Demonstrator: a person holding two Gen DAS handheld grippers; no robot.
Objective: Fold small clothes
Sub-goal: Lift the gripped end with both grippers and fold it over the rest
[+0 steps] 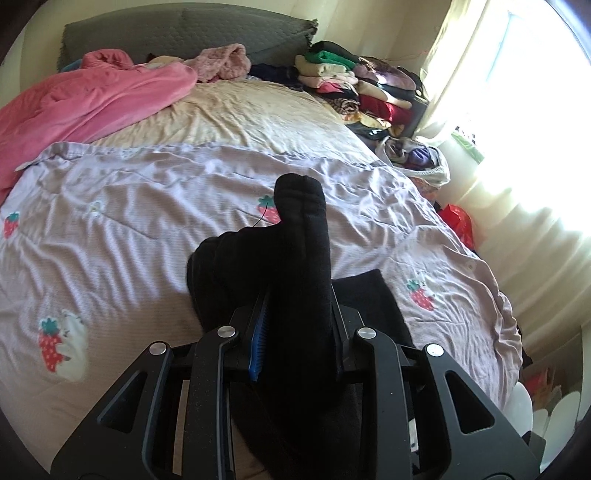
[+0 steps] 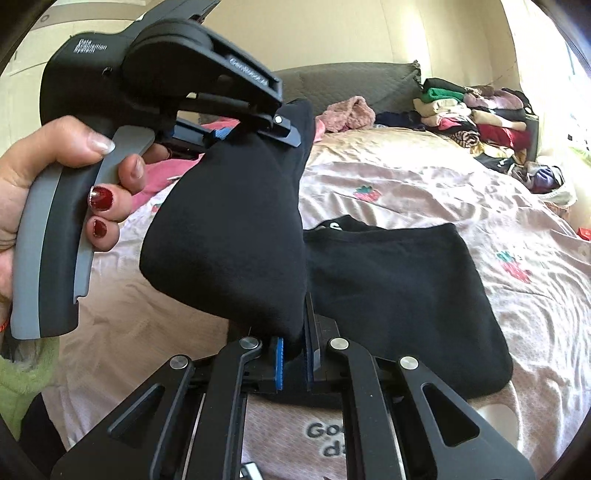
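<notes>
Your left gripper (image 1: 299, 314) and right gripper (image 2: 293, 354) both pinch the black sock (image 2: 229, 236), held above the bed (image 1: 147, 229). Beside the bed's far corner, a white basket (image 1: 430, 168) holds bundled clothes.

pink blanket (image 1: 85, 99), strawberry-print lilac sheet (image 1: 147, 221), grey headboard (image 1: 184, 33), sunlit curtain (image 1: 517, 147), red bag (image 1: 460, 221)

black sock (image 2: 225, 236) | lifted, stretched between both grippers above bed | black folded garment (image 2: 402, 295) | flat on lilac bedcover
</notes>
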